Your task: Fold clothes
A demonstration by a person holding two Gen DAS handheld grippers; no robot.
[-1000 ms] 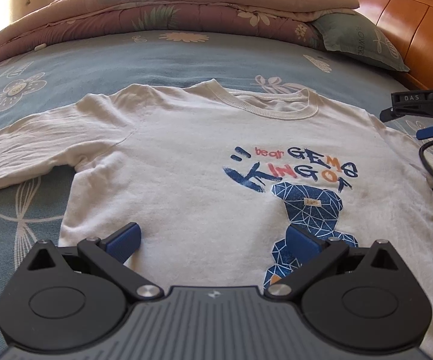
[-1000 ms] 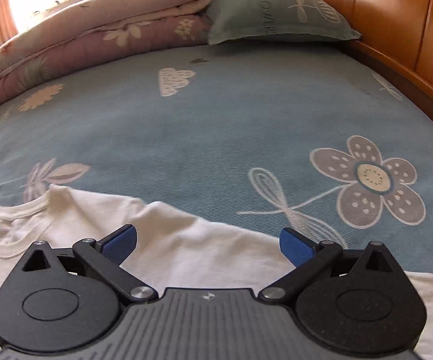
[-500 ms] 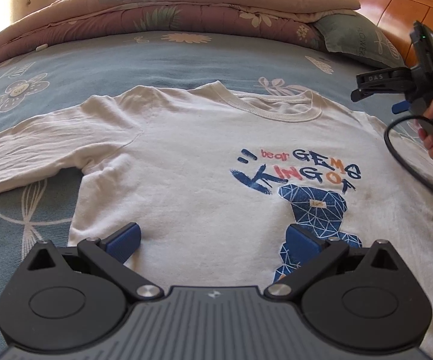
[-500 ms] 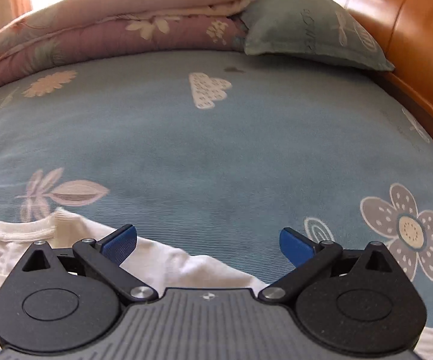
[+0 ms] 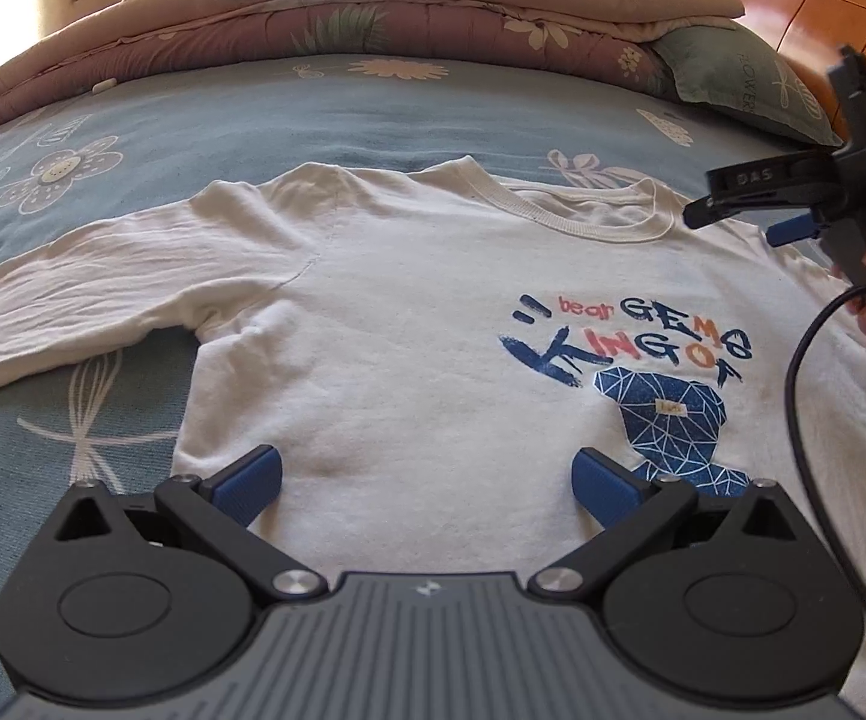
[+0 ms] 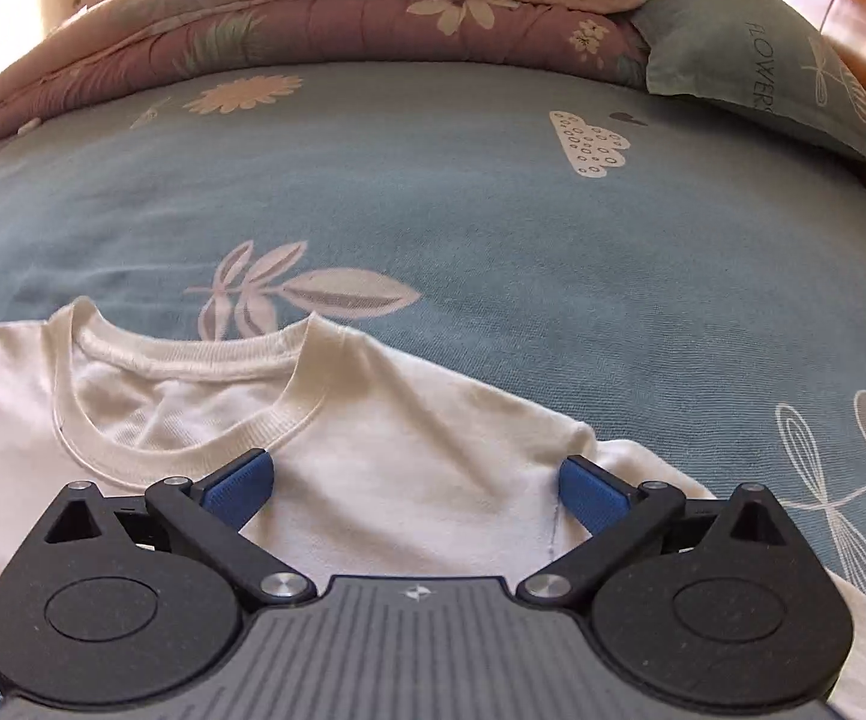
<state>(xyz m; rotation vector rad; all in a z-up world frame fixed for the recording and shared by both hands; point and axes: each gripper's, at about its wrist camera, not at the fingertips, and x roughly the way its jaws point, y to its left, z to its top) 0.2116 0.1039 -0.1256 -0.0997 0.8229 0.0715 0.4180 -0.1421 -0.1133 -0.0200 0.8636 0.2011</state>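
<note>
Bare sheet (image 6: 493, 228) is lying open beyond the shirt (image 5: 420, 324); quilt (image 5: 372, 18), pillow (image 6: 763, 66) and headboard (image 5: 805, 6) are blocking far and right.

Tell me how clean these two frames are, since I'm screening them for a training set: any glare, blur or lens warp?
Left wrist view: the window strip at top left is blown out, the fisheye bows the bed, and the white shirt with its print stays sharp. Right wrist view: the same glare at top left, strong barrel distortion of the blue sheet, and the pillow lettering is still legible. No motion blur in either.
</note>
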